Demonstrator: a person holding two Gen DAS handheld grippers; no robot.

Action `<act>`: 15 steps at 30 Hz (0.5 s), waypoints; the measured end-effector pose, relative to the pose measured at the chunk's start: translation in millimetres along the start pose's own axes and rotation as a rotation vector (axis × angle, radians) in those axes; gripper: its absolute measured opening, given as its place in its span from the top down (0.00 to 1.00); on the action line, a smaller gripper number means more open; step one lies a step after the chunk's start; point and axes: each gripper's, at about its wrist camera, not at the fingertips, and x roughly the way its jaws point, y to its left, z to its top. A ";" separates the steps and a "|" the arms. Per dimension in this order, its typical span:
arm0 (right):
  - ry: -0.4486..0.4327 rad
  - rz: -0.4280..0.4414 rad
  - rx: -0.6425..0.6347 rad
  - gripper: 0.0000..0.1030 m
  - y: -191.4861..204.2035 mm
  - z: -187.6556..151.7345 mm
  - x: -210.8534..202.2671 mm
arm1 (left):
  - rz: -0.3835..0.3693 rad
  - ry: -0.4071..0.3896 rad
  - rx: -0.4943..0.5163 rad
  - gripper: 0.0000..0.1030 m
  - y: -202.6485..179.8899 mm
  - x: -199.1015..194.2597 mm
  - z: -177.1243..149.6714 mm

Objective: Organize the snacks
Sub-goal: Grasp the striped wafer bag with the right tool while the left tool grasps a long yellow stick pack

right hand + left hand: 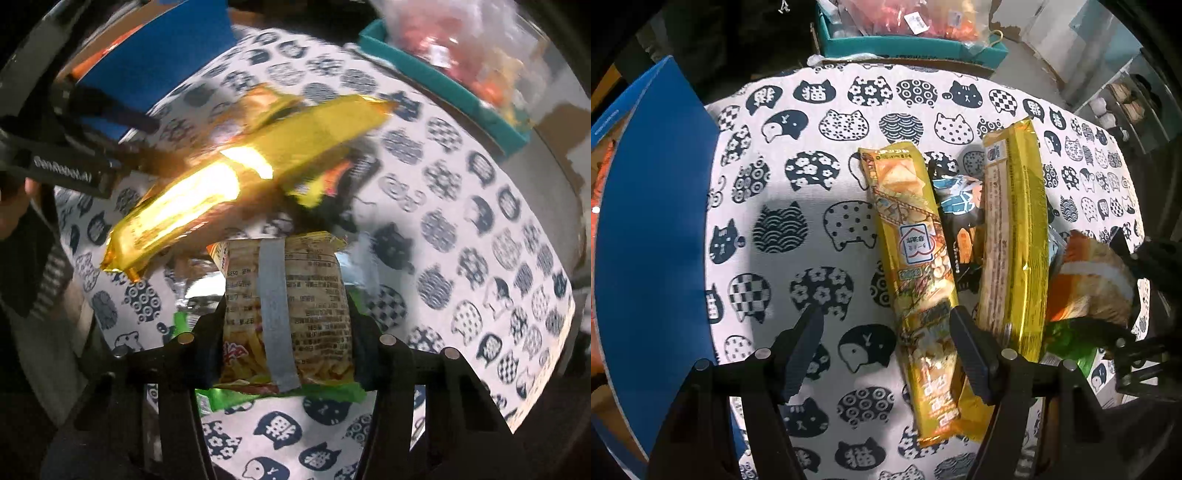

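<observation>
Right gripper clamps chip bag (lifting for sorting); left gripper open, straddling gold snack pack beside blue box.

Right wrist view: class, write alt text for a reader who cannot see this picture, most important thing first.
The right gripper is shut on a printed snack bag with a grey strip down its back, held over a cat-print tablecloth. Behind it, a long gold packet glares with reflected light, and a teal box sits at the table's far edge.
</observation>
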 end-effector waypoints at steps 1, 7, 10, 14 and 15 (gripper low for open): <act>-0.007 -0.001 0.022 0.49 -5.9 -1.6 -1.5 | -0.003 0.005 -0.007 0.30 -1.0 2.7 1.6; -0.080 -0.001 0.152 0.49 -37.1 -6.0 -14.9 | -0.002 0.019 -0.024 0.26 -10.4 15.9 9.8; -0.107 -0.004 0.185 0.49 -34.1 -5.6 -19.5 | 0.030 0.029 0.005 0.25 -16.4 24.0 12.0; -0.131 0.008 0.209 0.49 -36.8 -7.1 -23.8 | 0.068 0.004 0.057 0.27 -25.7 28.0 11.1; -0.134 0.008 0.212 0.49 -36.7 -6.8 -24.3 | 0.066 0.002 0.068 0.30 -24.7 27.4 10.4</act>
